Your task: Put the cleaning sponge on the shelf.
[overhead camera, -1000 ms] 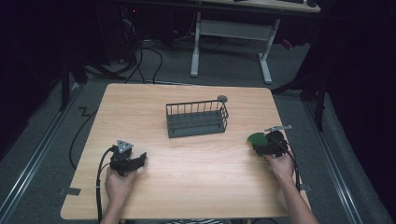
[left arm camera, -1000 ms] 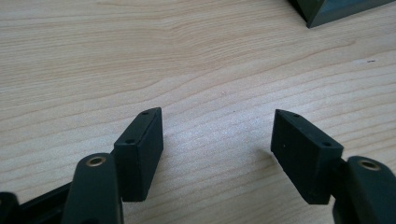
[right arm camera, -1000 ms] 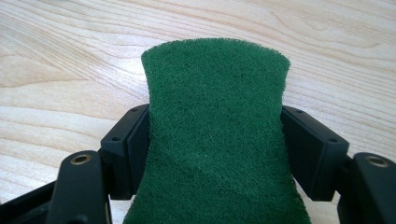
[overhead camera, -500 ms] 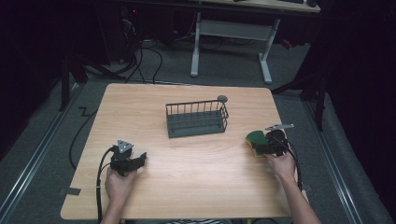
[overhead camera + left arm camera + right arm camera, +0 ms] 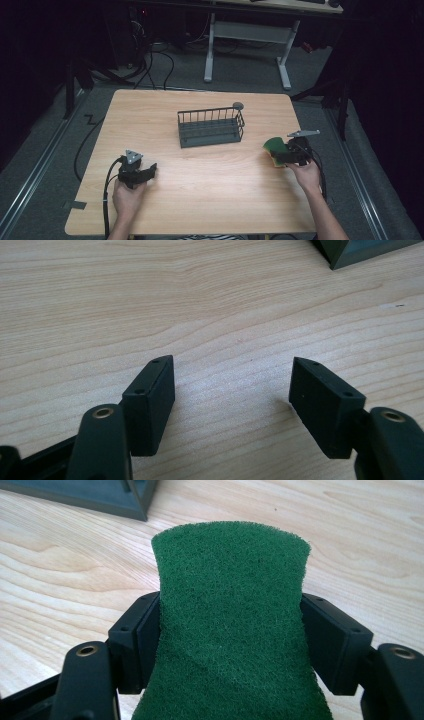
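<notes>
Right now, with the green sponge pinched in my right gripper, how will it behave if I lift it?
The sponge looks soft: its sides pinch inward between the right gripper jaws. It probably weighs little. Its rough green scouring face should resist slipping.

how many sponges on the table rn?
1. The sponge is at the table's right side, squeezed between the right gripper's fingers, right of the wire basket. Nothing shows inside the basket, though its floor is hard to make out.
</notes>
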Demonstrator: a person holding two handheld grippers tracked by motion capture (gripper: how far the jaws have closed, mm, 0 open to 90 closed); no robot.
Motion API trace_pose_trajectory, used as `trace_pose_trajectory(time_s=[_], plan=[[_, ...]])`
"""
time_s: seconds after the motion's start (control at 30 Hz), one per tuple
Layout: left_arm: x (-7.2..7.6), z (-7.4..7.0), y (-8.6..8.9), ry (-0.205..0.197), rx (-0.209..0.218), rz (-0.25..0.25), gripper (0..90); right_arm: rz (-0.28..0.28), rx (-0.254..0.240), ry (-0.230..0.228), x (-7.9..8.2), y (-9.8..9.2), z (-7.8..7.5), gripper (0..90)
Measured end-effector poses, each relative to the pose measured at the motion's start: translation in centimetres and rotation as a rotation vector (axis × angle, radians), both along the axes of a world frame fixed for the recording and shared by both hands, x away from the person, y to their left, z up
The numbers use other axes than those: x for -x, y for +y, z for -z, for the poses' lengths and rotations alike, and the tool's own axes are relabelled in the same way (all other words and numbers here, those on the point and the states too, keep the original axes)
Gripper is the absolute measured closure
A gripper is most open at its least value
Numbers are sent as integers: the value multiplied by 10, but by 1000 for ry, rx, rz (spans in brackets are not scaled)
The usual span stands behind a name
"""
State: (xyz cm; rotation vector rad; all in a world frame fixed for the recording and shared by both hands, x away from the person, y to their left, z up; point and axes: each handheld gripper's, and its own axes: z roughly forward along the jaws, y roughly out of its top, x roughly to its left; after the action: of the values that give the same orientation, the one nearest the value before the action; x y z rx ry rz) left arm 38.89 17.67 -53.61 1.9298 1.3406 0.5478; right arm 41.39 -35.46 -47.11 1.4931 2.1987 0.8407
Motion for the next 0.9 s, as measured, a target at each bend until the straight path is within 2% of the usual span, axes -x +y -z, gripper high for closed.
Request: trace_pose_trajectory(time_s=[0.07,0.17,0.2,0.4,0.6,0.7,0.73,0.83,0.9], plan=[[0,0,0,0,0,0,353,-11,-3,0,0,0,-4,302],[0,0,0,0,-1,0,354,-22,-15,-26,2,0,-9,302],[0,0,0,0,-1,0,353,-24,-19,-19,2,0,-11,301],[0,0,0,0,0,0,353,-55,-20,-40,0,0,-24,301],[0,0,0,0,0,0,352,-86,-17,-39,-4,5,-39,301],[0,0,0,0,1,-1,353,-101,-12,-57,-5,9,-47,301],[0,0,0,0,1,0,352,-105,-23,-53,-6,9,-50,301],[0,0,0,0,1,-1,352,-120,-10,-62,-9,13,-57,302],[0,0,0,0,2,0,352,-126,-14,-46,-12,15,-62,302]])
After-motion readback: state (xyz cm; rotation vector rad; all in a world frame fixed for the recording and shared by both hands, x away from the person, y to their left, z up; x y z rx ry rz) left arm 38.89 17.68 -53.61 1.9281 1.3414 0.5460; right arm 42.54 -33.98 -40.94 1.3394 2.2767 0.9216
